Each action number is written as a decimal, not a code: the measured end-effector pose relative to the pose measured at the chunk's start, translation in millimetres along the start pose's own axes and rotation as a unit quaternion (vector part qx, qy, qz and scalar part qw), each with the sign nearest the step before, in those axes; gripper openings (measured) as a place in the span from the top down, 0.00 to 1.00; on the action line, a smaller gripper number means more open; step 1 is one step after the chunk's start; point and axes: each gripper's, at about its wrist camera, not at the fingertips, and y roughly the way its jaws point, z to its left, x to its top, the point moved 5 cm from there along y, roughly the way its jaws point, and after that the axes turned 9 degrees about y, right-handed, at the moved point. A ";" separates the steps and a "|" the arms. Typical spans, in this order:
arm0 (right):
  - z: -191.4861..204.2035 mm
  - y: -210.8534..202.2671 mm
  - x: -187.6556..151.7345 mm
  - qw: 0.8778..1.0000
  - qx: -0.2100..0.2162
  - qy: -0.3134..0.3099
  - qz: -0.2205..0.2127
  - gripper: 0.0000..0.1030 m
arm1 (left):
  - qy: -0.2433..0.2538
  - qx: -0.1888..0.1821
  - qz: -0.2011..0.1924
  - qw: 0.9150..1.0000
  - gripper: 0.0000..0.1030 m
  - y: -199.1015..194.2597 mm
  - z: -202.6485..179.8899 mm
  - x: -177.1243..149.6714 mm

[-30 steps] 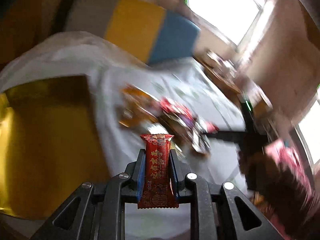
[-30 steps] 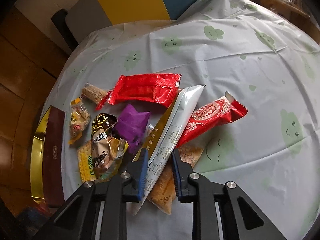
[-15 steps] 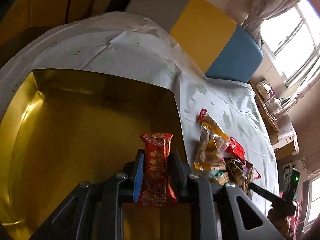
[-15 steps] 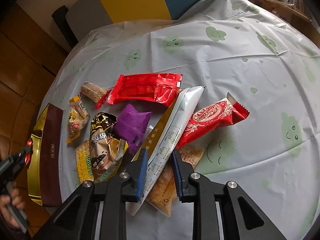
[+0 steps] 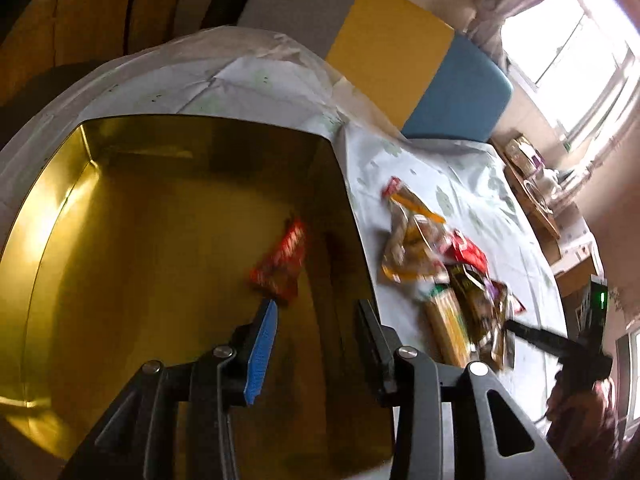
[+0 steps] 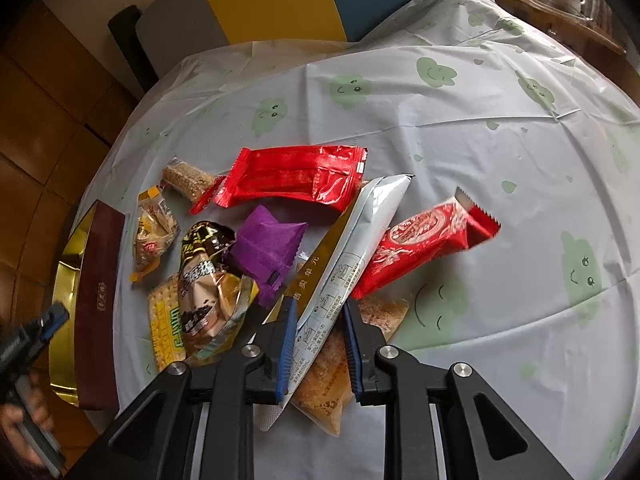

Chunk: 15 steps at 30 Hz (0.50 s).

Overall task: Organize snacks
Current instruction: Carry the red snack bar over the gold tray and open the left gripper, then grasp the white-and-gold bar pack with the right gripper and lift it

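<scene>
Dropped from the left gripper (image 5: 314,312), the crinkly red snack bar (image 5: 280,264) is now blurred inside the glossy gold tray (image 5: 80,208), clear of the opening jaws.
Right gripper (image 6: 318,312): jaws closing around the long, smooth silver pouch (image 6: 352,240) in the foil-wrapper pile near the tablecloth's (image 6: 500,152) edge beside the tray.

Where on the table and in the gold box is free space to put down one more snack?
The gold box is almost bare: only one red packet near its right wall. The tablecloth is free beyond the red wafer bar, towards the far edge. Crowded: between the box and the silver sachet.
</scene>
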 end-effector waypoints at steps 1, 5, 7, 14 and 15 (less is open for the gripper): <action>1.4 -2.7 -1.0 1.000 0.002 -0.002 0.001 0.86 | 0.006 0.001 -0.001 1.000 0.61 -3.7 -2.3 -5.4; 8.9 -16.8 -8.6 1.000 0.014 -0.013 0.001 0.91 | 0.033 0.008 0.000 0.999 0.61 -13.0 -13.8 -21.1; 11.0 -19.8 -15.9 1.000 0.016 -0.018 0.004 0.91 | 0.045 0.007 0.003 0.999 0.61 -16.7 -20.8 -29.6; 16.1 -41.4 -34.9 0.998 0.066 0.002 -0.003 0.94 | 0.083 0.015 -0.002 0.996 0.61 -28.3 -39.3 -46.9; 18.6 -44.8 -37.2 0.997 0.073 0.003 -0.004 0.94 | 0.085 0.015 -0.002 0.996 0.61 -29.7 -40.3 -47.8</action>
